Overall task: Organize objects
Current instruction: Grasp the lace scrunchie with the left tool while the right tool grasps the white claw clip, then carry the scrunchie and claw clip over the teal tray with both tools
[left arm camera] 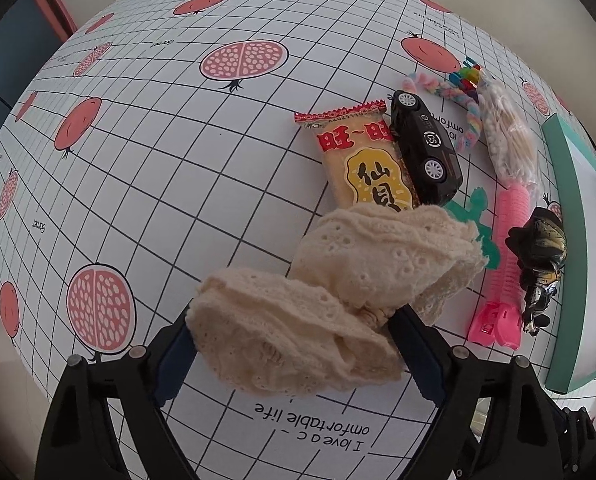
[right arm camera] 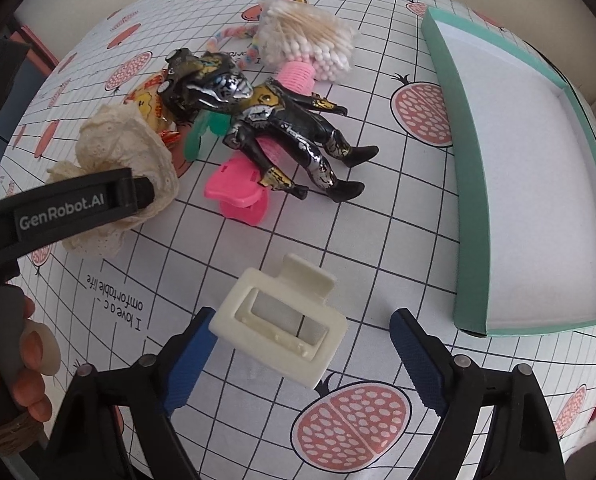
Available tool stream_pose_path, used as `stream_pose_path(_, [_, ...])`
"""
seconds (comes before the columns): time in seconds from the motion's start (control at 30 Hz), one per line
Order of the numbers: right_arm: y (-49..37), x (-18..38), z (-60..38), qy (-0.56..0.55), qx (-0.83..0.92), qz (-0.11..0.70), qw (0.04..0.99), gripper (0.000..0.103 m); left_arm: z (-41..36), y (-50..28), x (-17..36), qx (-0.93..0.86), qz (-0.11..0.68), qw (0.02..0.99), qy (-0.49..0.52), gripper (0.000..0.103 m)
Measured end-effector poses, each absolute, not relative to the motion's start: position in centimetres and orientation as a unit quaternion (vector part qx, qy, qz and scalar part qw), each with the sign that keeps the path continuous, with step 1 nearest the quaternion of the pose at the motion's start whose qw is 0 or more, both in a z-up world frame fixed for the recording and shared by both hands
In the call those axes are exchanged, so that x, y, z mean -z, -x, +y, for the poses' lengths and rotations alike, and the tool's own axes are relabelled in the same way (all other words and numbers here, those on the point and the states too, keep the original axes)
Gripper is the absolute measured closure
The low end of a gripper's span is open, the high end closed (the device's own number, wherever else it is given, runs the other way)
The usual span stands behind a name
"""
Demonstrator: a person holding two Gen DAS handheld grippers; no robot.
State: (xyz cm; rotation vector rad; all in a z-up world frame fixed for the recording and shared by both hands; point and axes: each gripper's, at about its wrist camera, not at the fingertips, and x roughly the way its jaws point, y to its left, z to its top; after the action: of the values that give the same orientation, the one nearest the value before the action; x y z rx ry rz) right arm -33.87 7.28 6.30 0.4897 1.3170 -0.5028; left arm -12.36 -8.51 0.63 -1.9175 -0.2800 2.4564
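The left gripper [left arm camera: 293,344] is clamped on a cream lace fabric scrunchie [left arm camera: 330,292] over the pomegranate-print tablecloth [left arm camera: 169,168]; the right gripper [right arm camera: 302,356], jaws apart, straddles a cream rectangular plastic hair claw [right arm camera: 281,332] near the teal cardboard tray [right arm camera: 474,216] at the cloth's right edge.

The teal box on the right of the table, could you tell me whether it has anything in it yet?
Empty, as far as shown. The teal box shows only its bare white floor in the right wrist view; its far corner runs out of frame.

I see cream lace fabric scrunchie [left arm camera: 338,280] bunched on tablecloth; ivory square plastic claw clip [right arm camera: 281,332] lying beside teal shallow cardboard box [right arm camera: 474,184].
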Motion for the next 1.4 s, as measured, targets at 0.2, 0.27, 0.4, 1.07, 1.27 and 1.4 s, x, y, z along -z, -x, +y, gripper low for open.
stream_pose_path(0.2, [34.4, -6.9, 6.2, -0.229, 0.231, 0.597, 0.733, 0.028, -8.6, 11.9, -1.1, -0.788, -0.095, 0.004, 0.609, 0.021])
stream_pose_path(0.27, [34.6, -7.2, 5.8, -0.232, 0.231, 0.596, 0.733, 0.033, -8.6, 11.7, -1.2, -0.789, -0.096, 0.002, 0.607, 0.024])
stream_pose_path(0.4, [35.1, -7.6, 4.8, -0.248, 0.228, 0.592, 0.733, 0.041, -8.8, 11.2, -1.6, -0.791, -0.102, -0.001, 0.603, 0.034])
stream_pose_path(1.07, [34.7, -9.4, 1.4, -0.268, 0.217, 0.582, 0.736, 0.041, -9.8, 8.7, -3.0, -0.794, -0.156, -0.010, 0.587, 0.073])
stream_pose_path(1.27, [34.5, -10.1, -0.1, -0.282, 0.212, 0.577, 0.736, 0.041, -9.9, 7.7, -3.4, -0.791, -0.177, -0.011, 0.586, 0.076])
stream_pose_path(1.4, [34.3, -10.6, -1.1, -0.289, 0.211, 0.576, 0.735, 0.041, -11.2, 6.9, -3.7, -0.792, -0.178, -0.012, 0.584, 0.076])
